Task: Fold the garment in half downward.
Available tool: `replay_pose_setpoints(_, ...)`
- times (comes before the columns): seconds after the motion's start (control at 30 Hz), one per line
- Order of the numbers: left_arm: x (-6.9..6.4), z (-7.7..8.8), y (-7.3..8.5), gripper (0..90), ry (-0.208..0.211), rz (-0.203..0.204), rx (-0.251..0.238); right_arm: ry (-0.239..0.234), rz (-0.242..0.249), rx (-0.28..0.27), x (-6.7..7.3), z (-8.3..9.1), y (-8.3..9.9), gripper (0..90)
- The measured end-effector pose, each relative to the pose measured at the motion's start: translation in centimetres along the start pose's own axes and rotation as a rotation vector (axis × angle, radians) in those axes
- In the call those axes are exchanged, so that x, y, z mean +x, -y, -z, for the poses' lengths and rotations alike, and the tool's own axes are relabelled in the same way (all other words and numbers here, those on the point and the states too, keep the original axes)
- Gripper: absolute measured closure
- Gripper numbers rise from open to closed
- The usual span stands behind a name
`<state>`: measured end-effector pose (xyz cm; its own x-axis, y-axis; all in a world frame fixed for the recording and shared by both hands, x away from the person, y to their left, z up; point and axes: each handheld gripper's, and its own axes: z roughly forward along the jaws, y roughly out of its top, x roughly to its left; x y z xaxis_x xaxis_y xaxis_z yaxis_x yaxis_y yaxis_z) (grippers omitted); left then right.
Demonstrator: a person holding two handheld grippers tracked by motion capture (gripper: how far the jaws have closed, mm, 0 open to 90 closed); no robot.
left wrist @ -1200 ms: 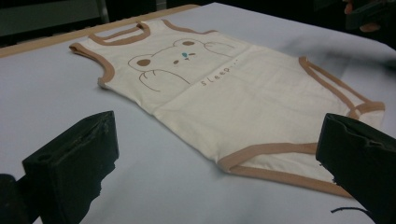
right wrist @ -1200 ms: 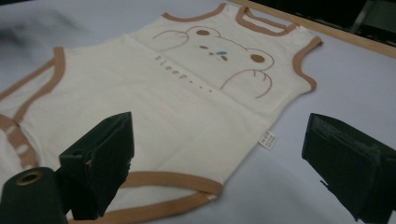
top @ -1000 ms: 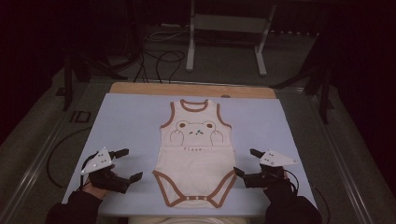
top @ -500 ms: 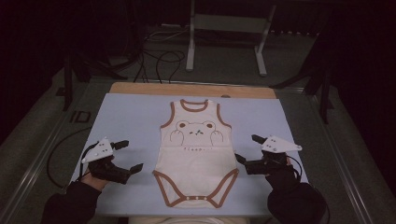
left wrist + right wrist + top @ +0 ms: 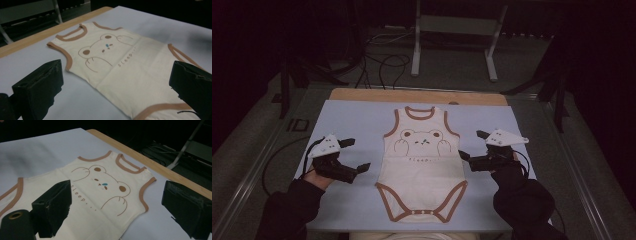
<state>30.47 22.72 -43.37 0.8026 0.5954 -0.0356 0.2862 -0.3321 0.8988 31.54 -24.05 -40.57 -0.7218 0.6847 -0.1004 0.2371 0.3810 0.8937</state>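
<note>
Bodysuit (image 5: 422, 165) flat at mat (image 5: 352, 115) centre, neck far, crotch near. Left gripper (image 5: 356, 154) and right gripper (image 5: 472, 145) flank its sides, jaws spread wide, holding nothing. Likely grasp next: pinch side hems evenly, low, catching both layers without mat.

Bodysuit (image 5: 422, 155): soft matt cotton-like cloth w/ brown trim. Mat (image 5: 357, 120): smooth matt sheet. Table edge (image 5: 362, 94): wood. Jaws: matt black plastic.
</note>
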Motion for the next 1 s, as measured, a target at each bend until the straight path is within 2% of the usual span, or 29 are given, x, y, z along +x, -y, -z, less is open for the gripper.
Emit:
replay_pose_setpoints(0.17, 0.4, -0.6, -0.7, 0.1, -0.003, -0.007, 0.013, -0.009, -0.011, 0.014, -0.5, -1.0, -0.5, 9.3)
replay_pose_setpoints(0.23, 0.8, -1.0, -1.1, 0.1, 0.005, 0.01, 0.009, -0.013, -0.015, 0.018, -0.6, -1.5, -0.5, 9.3)
replay_pose_setpoints(0.47, 1.1, -2.2, -1.9, 0.1, 0.002, -0.004, 0.03, -0.027, -0.039, 0.037, -1.2, -3.0, -0.1, 9.3)
replay_pose_setpoints(0.6, 1.3, -3.2, -2.0, 0.2, 0.004, 0.0, 0.044, -0.033, -0.062, 0.039, -1.5, -3.8, 0.3, 9.3)
replay_pose_setpoints(0.77, 1.8, -4.9, -1.8, 0.2, 0.002, 0.003, 0.083, -0.028, -0.072, 0.077, -1.9, -5.0, 0.8, 9.3)
replay_pose_setpoints(0.97, 2.3, -6.4, -1.6, 0.1, -0.004, 0.011, 0.104, -0.031, -0.095, 0.105, -2.4, -6.3, 1.5, 9.3)
replay_pose_setpoints(1.0, 2.5, -7.0, -1.5, 0.2, -0.002, 0.015, 0.106, -0.029, -0.094, 0.126, -2.5, -6.8, 1.9, 9.2)
